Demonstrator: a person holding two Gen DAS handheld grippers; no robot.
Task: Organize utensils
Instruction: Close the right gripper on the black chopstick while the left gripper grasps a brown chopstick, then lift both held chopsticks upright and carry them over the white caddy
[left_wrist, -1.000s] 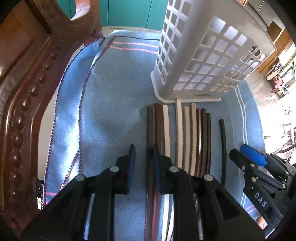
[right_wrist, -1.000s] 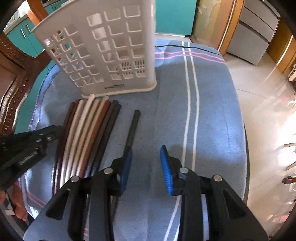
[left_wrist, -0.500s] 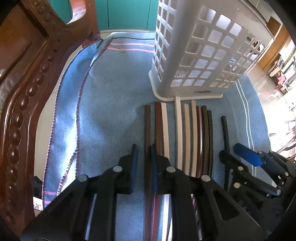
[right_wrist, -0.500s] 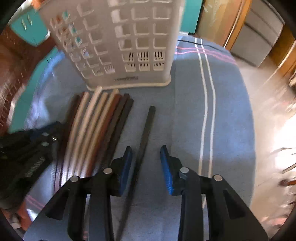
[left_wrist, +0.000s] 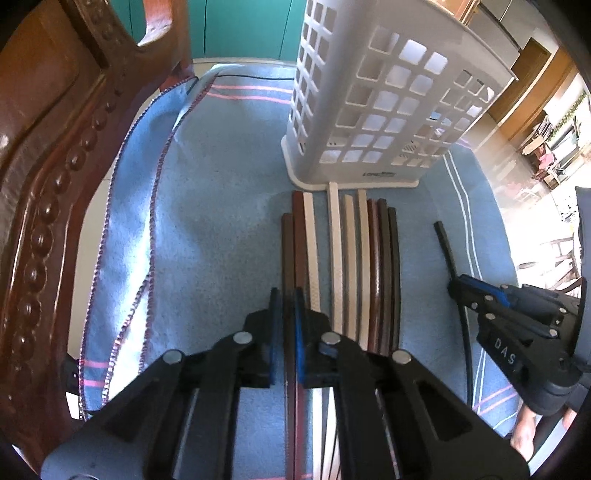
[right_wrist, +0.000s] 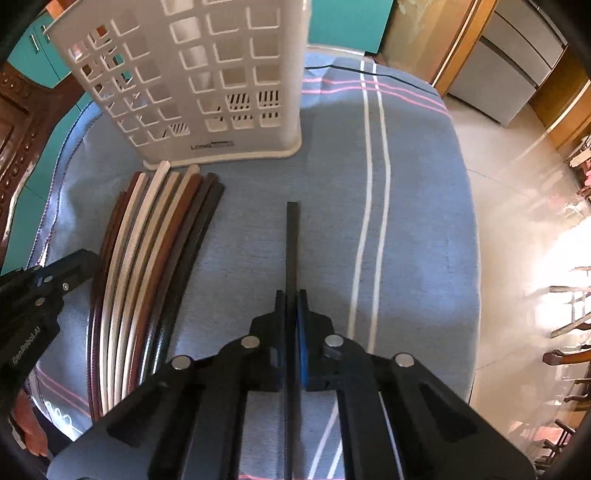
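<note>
Far left of the left gripper (left_wrist: 284, 314): carved wooden chair frame (left_wrist: 40, 177), then bare blue cloth (left_wrist: 207, 206). Left gripper pads nearly together around the dark brown stick (left_wrist: 286, 251), leftmost of the row; appears clenched on it, though contact is hard to confirm. Ahead of it and slightly right stands the white basket (left_wrist: 373, 110), upright; no sticks visible through its lattice. Just right of the left gripper lies the stick row (left_wrist: 354, 258), cream and brown, side by side, one cream tip touching the basket base. Further right, apart from the row, the black stick (right_wrist: 291, 240) runs straight ahead between the right gripper (right_wrist: 291, 317) pads, which are clamped on it. Judgement: task barely begun. Two sticks gripped but seemingly still flat on cloth; whole row left to load.
</note>
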